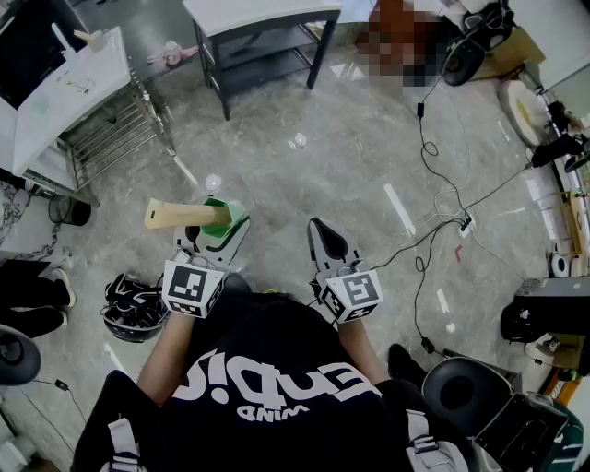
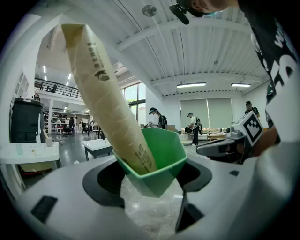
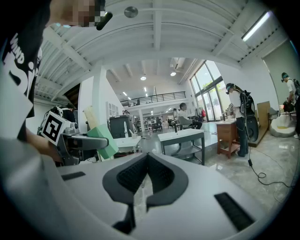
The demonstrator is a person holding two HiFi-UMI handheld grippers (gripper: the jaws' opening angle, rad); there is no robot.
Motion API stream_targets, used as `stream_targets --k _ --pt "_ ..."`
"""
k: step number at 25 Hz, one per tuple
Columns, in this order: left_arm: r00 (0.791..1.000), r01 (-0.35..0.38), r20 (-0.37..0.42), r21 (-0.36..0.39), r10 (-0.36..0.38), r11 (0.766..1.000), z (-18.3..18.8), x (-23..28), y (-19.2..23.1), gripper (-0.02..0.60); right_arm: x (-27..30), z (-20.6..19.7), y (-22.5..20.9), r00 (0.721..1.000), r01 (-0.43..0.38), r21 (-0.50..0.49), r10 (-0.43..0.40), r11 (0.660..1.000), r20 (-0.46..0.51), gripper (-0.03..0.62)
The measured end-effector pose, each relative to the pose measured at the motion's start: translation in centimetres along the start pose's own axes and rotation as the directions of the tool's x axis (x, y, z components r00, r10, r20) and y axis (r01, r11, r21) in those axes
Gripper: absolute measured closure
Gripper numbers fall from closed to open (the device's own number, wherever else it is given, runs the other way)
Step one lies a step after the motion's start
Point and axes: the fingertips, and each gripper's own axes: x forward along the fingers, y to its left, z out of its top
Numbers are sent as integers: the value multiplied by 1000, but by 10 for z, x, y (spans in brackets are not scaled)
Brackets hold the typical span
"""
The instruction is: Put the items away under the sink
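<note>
**Green cup gripped in the left claw, right claw closed and empty**

A glossy grey stone-look floor fills the head view, with thin black cables trailing across it on the right. At the top edge stands a rectangular white-topped table on a dark metal frame with a lower shelf. At the upper left corner is a flat white counter with a bare wire rack under it. A rounded black helmet lies on the floor at the left.

The left gripper, smooth pale grey plastic with dark pads, has its jaws spread fairly wide and closed on a green faceted plastic cup. The cup has angular walls tapering to a narrow base and hangs above the floor, well apart from the counter. A long tan paper-wrapped roll, matte and printed with small dark text, leans out of the cup's mouth to the left. Crinkled clear film shows below the cup between the jaws.

The right gripper, beside the left one, has its ribbed black pads pressed together with nothing between them.
</note>
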Motion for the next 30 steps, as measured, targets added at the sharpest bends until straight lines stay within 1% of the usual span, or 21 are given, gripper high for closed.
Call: stream_targets --k 5,10,14,17,23,26,30 --pt "1000 17 -7 14 -17 1000 0 8 -6 249 3 4 -5 1000 -3 -12 3 1000 16 576" --pt "1000 27 -11 15 -27 1000 0 17 -13 249 1 10 -14 999 2 -4 -2 1000 41 576" --pt "999 34 -17 11 -34 999 -4 24 -13 249 7 11 -22 999 18 -6 -18 1000 44 576" --pt "998 57 -11 7 -57 998 -3 35 -12 249 13 11 -30 998 29 6 -29 1000 48 576" --pt "996 85 -12 -1 -85 996 -3 75 2 249 38 11 -59 997 61 33 -62 998 42 576" --pt "996 87 4 -33 -87 996 3 103 19 249 59 16 -77 997 70 34 -71 997 38 576" --pt "995 96 2 -23 -96 995 9 147 44 249 93 26 -103 996 83 45 -84 996 26 576"
